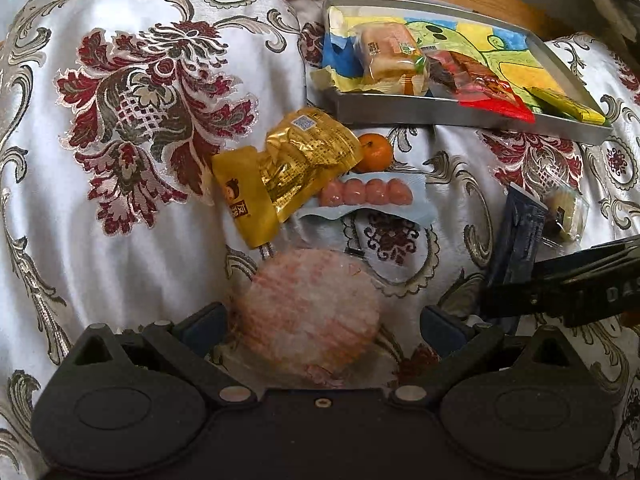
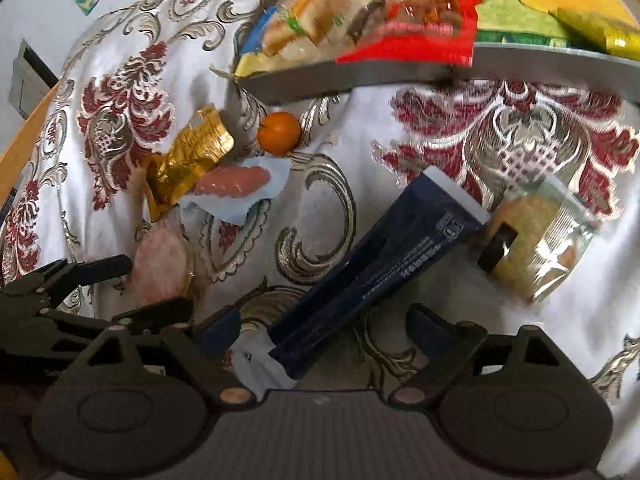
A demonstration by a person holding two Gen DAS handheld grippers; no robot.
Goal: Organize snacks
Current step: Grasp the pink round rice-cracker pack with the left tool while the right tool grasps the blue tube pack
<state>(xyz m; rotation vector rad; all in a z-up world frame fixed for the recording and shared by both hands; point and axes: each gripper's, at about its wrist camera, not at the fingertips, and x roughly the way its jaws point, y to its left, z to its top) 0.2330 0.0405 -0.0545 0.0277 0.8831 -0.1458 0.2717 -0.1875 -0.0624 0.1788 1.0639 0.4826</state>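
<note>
A round pink patty (image 1: 308,316) in clear wrap lies between the wide-open fingers of the left gripper (image 1: 320,326), neither finger clearly touching it. Ahead of that gripper sit a gold pouch (image 1: 288,164), a sausage pack (image 1: 366,194) and an orange (image 1: 374,152); the grey tray (image 1: 460,118) (already holding snacks) is further ahead, to the right. The right gripper (image 2: 320,332) is also spread wide, astride the near end of a dark blue packet (image 2: 376,264), holding nothing. A wrapped cookie (image 2: 536,240) lies ahead-right of it.
</note>
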